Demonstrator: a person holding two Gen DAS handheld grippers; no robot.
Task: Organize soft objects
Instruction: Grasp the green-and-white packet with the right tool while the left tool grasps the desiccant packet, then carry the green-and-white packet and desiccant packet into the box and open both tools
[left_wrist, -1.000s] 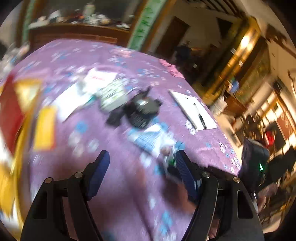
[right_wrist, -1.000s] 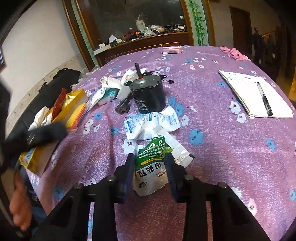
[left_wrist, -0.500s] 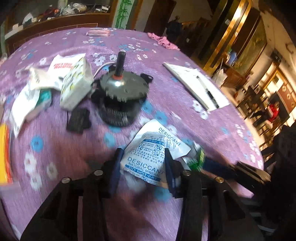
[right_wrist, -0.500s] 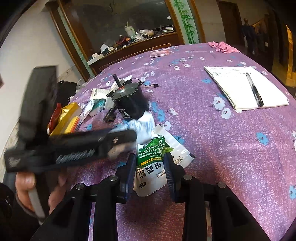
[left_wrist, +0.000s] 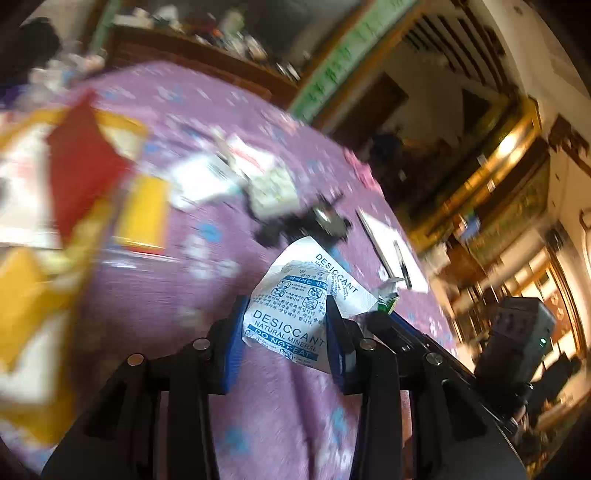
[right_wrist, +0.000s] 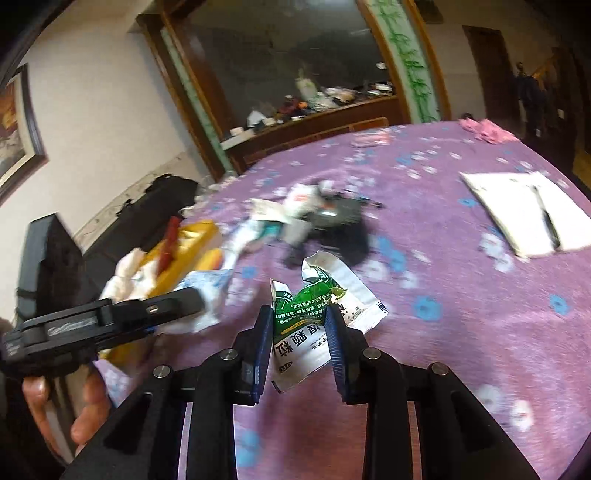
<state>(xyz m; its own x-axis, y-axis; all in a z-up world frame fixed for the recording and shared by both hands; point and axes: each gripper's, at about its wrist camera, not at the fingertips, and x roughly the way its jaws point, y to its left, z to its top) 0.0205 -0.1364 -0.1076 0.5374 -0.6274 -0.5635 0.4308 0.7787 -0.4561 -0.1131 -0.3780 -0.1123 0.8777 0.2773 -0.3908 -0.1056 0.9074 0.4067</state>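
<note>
**Both tools loaded: desiccant on the left, green sachet on the right**

Left tool (left_wrist: 284, 328) first: its blue pads are closed in on a white desiccant packet (left_wrist: 291, 314), the blue "DESICCANT" and "DO NOT EAT" lettering plain between the fingers, the packet's upper end flaring out crumpled above them. It is held up over the purple flowered surface (left_wrist: 155, 306), and the background is smeared with blur.

Over to the right tool (right_wrist: 298, 339), and it is pinched tight on a green-and-white sachet (right_wrist: 301, 325) with Chinese print. The sachet stands up between the pads, its torn top folded and splayed above the fingertips, a white flap sticking out to the right.

From the right wrist view the left tool (right_wrist: 110, 317) shows side-on at the left, a bare hand (right_wrist: 70, 410) gripping its handle, white packet material at its tip. Just behind it sits a yellow box (right_wrist: 192, 243) with a red piece poking out and white cloth beside it.

Mid-surface, a dark motor (right_wrist: 340, 218) lies blurred among scattered white packets (right_wrist: 266, 218). Off to the right, well apart, a notebook (right_wrist: 517, 206) lies flat with a pen (right_wrist: 550, 229) resting on it. At the far edge, a pink cloth (right_wrist: 487, 131).
</note>
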